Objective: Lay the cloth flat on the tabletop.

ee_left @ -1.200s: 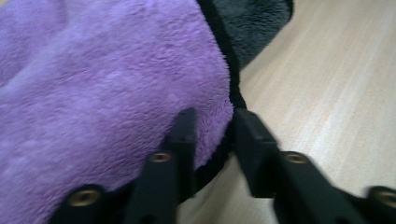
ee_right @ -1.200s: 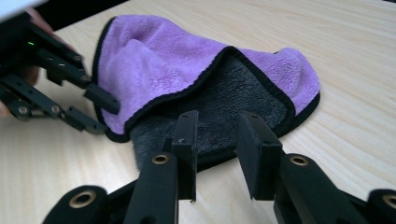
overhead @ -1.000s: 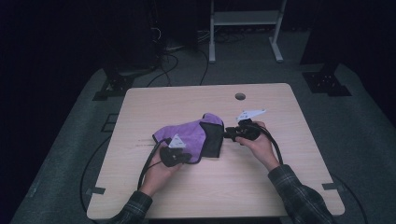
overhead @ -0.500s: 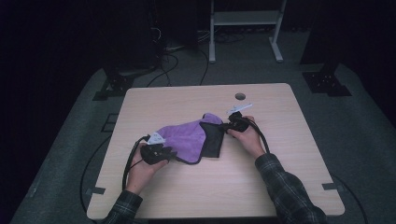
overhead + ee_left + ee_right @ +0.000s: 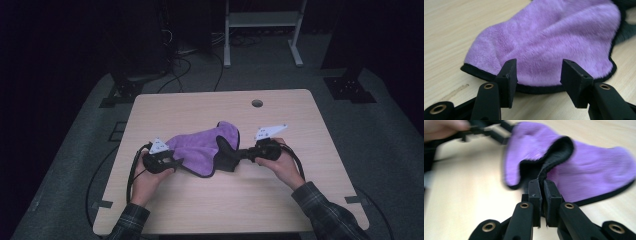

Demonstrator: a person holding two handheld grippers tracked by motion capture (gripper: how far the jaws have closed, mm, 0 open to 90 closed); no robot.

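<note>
A purple cloth [image 5: 197, 150] with a black border lies crumpled in the middle of the wooden table [image 5: 280, 200]. My right gripper [image 5: 226, 156] comes in from the right and is shut on the cloth's raised right edge. In the right gripper view the jaws [image 5: 542, 192] pinch a black-backed fold of the cloth [image 5: 594, 175]. My left gripper [image 5: 176, 162] sits at the cloth's near-left edge. Its jaws have just been opening and stand apart [image 5: 537, 80], with the cloth's [image 5: 554, 37] hem just beyond the pads and nothing pressed between them.
A round cable hole [image 5: 257, 103] is set near the table's far edge. Cables trail from both grippers off the near side. Beyond the table stand dark equipment and a white frame [image 5: 260, 30] on the floor.
The left gripper slid left off the cloth to its edge and its jaws opened. The right gripper closed on the cloth's right edge and drew it slightly toward the near side.
</note>
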